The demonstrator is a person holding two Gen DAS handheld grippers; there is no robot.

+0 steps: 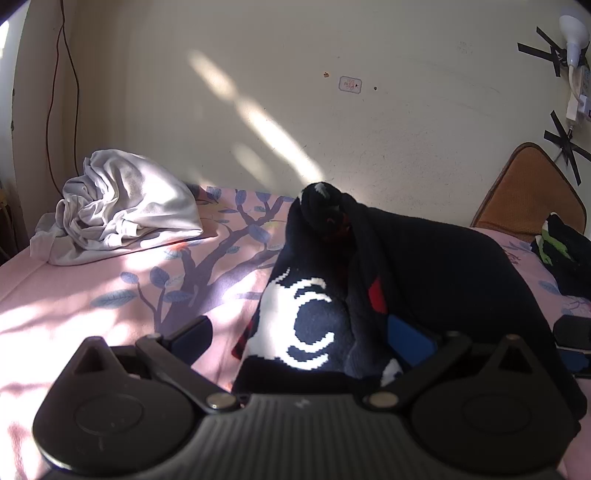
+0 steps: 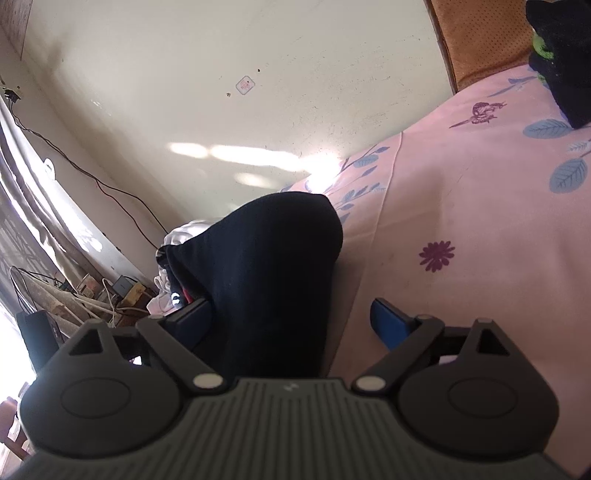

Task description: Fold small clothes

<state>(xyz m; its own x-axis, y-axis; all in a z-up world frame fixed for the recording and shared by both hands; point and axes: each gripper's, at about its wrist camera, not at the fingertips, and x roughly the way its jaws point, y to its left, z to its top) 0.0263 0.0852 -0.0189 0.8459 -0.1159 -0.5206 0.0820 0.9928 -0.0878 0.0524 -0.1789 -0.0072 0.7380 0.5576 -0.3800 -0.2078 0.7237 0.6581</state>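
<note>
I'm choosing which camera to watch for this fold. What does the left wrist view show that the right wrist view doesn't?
Only the left wrist view shows the white pattern on the dark sweater, the taped lamp on the wall, and the left gripper, open around the sweater's edge. Only the right wrist view shows the clutter by the window and the right gripper, open with dark cloth between its fingers. Both show the sweater, the pink bedsheet, the crumpled white garment and the brown cushion.

navy sweater (image 1: 424, 266) with white motif, pink leaf-print sheet (image 1: 110, 288).
</note>
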